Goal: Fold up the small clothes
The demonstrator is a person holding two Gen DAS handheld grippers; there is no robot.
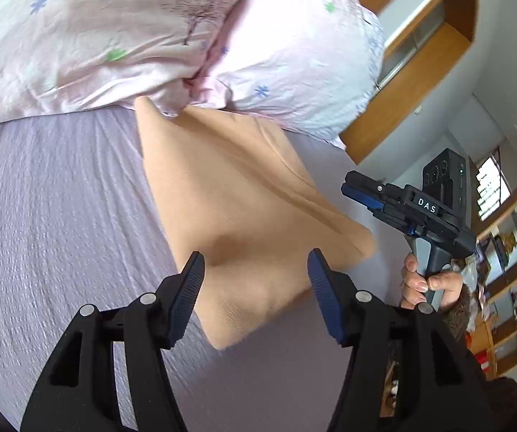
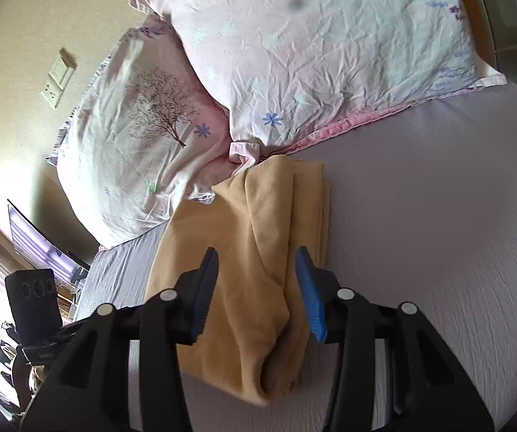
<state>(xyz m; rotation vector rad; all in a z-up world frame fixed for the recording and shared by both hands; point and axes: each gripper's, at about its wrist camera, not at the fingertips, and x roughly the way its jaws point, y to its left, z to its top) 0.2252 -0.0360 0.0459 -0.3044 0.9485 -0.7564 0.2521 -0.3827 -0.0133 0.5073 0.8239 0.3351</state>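
A tan garment (image 1: 236,194) lies folded on the lavender bed sheet (image 1: 53,216), its far end touching the pillows. In the right wrist view the garment (image 2: 258,252) shows layered folds with a ridge down the middle. My left gripper (image 1: 256,270) is open and empty, hovering above the garment's near end. My right gripper (image 2: 258,270) is open and empty, its jaws either side of the garment's ridge, above it. The right gripper also shows in the left wrist view (image 1: 366,194), held by a hand beyond the garment's right edge.
Two pink floral pillows (image 2: 312,54) (image 2: 143,136) lie at the head of the bed. A wooden headboard and shelf (image 1: 420,82) stand to the right, with bookshelves (image 1: 510,270) beyond. A wall with sockets (image 2: 57,79) is on the left.
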